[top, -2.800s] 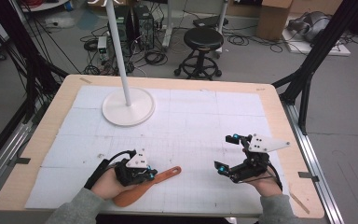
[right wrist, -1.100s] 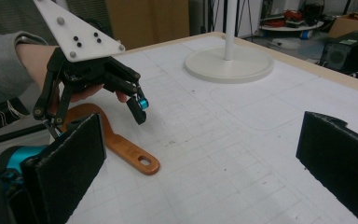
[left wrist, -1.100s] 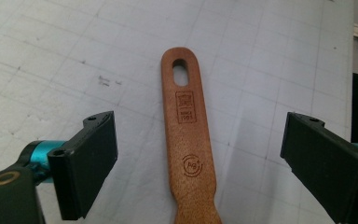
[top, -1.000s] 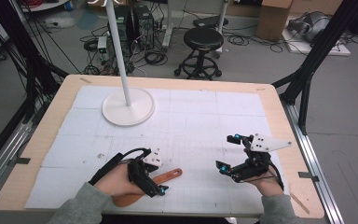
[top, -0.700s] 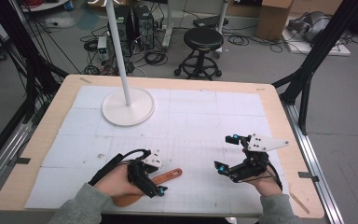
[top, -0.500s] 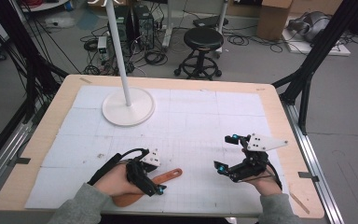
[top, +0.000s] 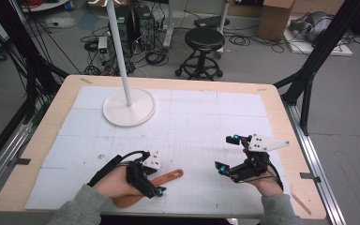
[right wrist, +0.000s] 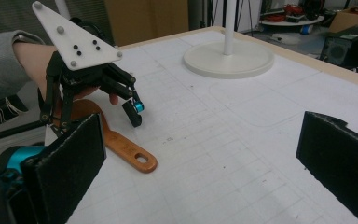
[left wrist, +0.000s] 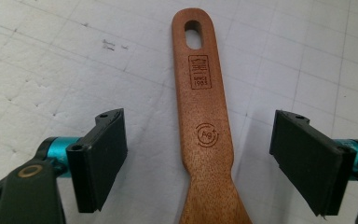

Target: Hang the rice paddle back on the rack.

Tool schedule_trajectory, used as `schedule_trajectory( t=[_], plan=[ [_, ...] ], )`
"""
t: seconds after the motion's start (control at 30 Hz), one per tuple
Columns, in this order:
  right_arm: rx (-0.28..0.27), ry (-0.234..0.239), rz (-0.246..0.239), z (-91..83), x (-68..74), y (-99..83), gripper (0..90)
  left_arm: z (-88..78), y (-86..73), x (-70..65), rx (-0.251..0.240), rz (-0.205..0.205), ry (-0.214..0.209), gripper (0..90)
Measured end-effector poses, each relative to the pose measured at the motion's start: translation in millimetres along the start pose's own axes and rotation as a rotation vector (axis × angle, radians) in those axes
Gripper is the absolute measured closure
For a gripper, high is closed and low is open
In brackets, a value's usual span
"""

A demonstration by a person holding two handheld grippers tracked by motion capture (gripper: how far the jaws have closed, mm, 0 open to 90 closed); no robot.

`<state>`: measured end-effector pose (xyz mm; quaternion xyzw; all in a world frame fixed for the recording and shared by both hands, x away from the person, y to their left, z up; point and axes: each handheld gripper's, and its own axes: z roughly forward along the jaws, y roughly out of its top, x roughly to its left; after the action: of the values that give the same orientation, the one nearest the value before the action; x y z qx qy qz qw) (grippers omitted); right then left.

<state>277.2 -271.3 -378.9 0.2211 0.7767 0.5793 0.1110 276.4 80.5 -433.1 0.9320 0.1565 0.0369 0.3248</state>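
Both grippers low, left (top: 152, 180) and right (top: 228, 154) wide-spread.

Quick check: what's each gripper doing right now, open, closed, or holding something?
Left gripper: open, jaws astride the wooden spatula handle, not touching it.
Right gripper: open, holding nothing.

Wooden spatula (top: 143, 187) flat on worktop (top: 281, 108), near edge, left of centre. My left claw (left wrist: 200, 158) over its handle, jaws either side. My right claw (top: 228, 154) well right. Lamp stand base (top: 129, 107) far left.
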Motion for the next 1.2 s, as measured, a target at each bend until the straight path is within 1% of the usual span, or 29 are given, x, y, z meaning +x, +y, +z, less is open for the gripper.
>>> schedule_trajectory(
  t=[0.1,0.2,0.23,0.33,0.47,0.53,0.6,0.67,0.73,0.77,0.93,1.07,1.17,1.2],
  plan=[
    [0.001,0.005,0.003,0.1,-0.2,-0.2,0.0,-0.5,0.1,-0.7,0.002,0.009,0.019,25.9],
    [-0.006,0.003,0.002,-0.4,-0.5,0.1,0.0,-0.3,0.3,-1.9,0.004,0.003,0.022,27.0],
    [-0.006,0.002,0.002,-0.5,-0.4,0.1,0.0,-0.8,0.5,-1.6,0.011,0.011,0.023,27.1],
    [-0.001,0.002,-0.001,-0.4,0.5,0.1,0.0,-0.7,0.5,-2.6,0.008,0.007,0.022,28.9],
    [0.002,0.004,-0.003,-1.6,1.1,-0.3,0.0,-2.0,0.7,-1.2,0.016,0.016,0.015,32.5],
    [-0.002,0.000,0.003,-2.9,0.7,-0.3,0.0,-2.9,0.7,-0.9,0.015,0.014,0.016,36.1],
    [-0.003,-0.001,0.003,-3.2,0.5,-0.3,0.0,-4.7,0.8,-0.6,0.024,0.015,0.012,41.2],
    [-0.003,0.000,0.000,-2.6,0.9,-0.3,0.0,-5.0,0.7,-1.1,0.023,0.013,0.013,44.3],
    [0.002,0.004,0.003,-2.4,2.0,-0.3,0.0,-6.2,1.0,-1.0,0.030,0.017,0.004,48.4],
    [0.002,0.004,0.001,-2.3,2.0,-0.3,0.0,-5.7,0.7,-1.5,0.024,0.017,0.006,50.1],
    [0.001,-0.001,0.002,-2.9,0.9,-0.5,0.0,-6.5,0.8,-0.4,0.029,0.014,0.000,53.7],
    [0.003,-0.001,-0.003,-2.8,0.9,-0.7,0.0,-7.0,0.4,0.7,0.025,0.010,0.003,58.6],
    [0.008,-0.003,0.002,-3.7,2.2,-1.0,0.0,-7.5,0.3,0.9,0.024,0.013,0.004,63.4],
    [0.006,-0.004,0.002,-3.9,2.6,-0.9,0.0,-7.7,0.4,0.9,0.027,0.013,0.003,63.5]
  ],
)
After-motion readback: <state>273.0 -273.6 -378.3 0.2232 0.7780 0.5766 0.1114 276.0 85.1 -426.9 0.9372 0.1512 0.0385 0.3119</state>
